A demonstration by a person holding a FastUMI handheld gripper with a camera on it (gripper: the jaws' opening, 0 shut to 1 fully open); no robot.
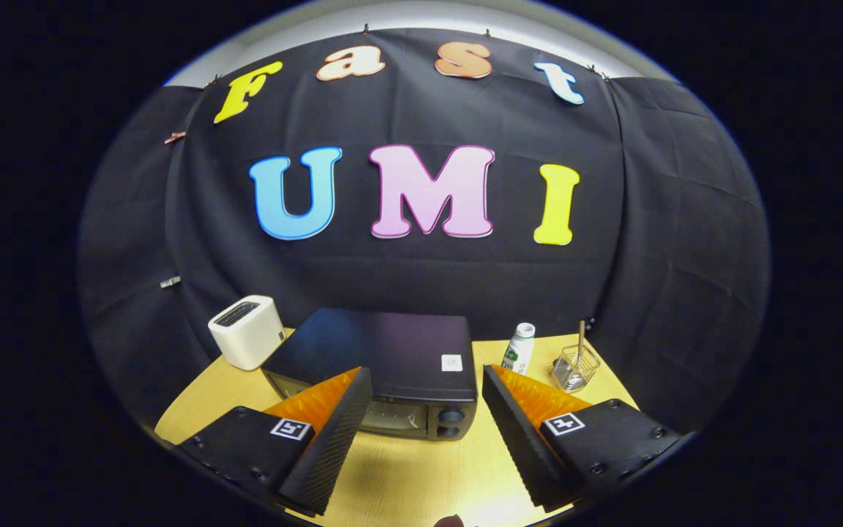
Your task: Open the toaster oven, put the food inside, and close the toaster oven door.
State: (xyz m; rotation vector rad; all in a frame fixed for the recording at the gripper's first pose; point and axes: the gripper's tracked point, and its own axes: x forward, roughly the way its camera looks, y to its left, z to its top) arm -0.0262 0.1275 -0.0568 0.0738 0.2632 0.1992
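A black toaster oven [385, 366] stands on the wooden table [407, 476], just beyond my fingers, seen from above its top. Its door [392, 417] is up and closed, with two dark knobs [451, 421] at the right of the front. My gripper [425, 380] is open and hovers above the table, the fingers spread wide to either side of the oven's front, with nothing between them. A small dark brown bit [451, 521] shows at the table's near edge below the fingers; what it is I cannot tell.
A white slot toaster [247, 331] stands left of the oven. To the oven's right are a white bottle with a green label [519, 348] and a wire basket [575, 367] holding a wooden stick. Bare tabletop lies in front of the oven.
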